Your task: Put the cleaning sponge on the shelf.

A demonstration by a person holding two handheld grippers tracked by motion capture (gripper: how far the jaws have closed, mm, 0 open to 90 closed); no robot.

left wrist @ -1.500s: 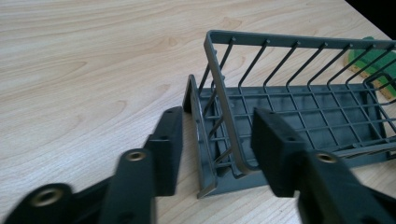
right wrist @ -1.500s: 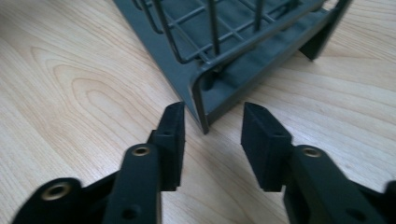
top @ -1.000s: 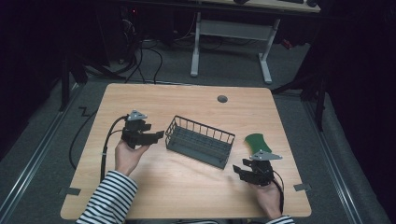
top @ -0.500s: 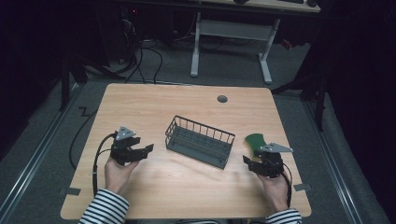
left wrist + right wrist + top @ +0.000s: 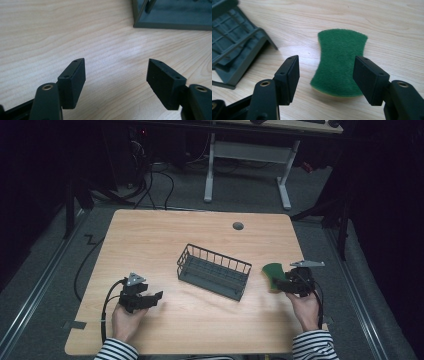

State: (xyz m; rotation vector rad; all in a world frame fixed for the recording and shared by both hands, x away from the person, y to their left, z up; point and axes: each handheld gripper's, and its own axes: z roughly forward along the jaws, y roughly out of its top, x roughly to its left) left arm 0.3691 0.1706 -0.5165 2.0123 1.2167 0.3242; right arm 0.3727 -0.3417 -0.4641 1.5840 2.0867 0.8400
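A green scouring sponge [image 5: 340,65] lies flat on the wooden table [image 5: 200,240], just right of a dark wire basket [image 5: 214,271]. My right gripper [image 5: 326,72] hovers open right in front of the sponge [image 5: 273,274], its jaws spread wide with the sponge's near end between and beyond them, not touching. In the high view the right gripper [image 5: 290,284] sits at the sponge's right edge. My left gripper [image 5: 150,298] rests low over bare wood at the front left, open and empty [image 5: 116,75], with the basket's corner [image 5: 172,15] ahead of it.
A round grey cable grommet [image 5: 238,226] sits near the table's far edge. Cables trail from the left gripper off the table's left side. A second desk's white legs [image 5: 250,165] stand on the floor beyond.
Both hands have pulled back toward the front edge. The left gripper moved away from the basket to the front left; the right gripper shifted to the sponge's right side.
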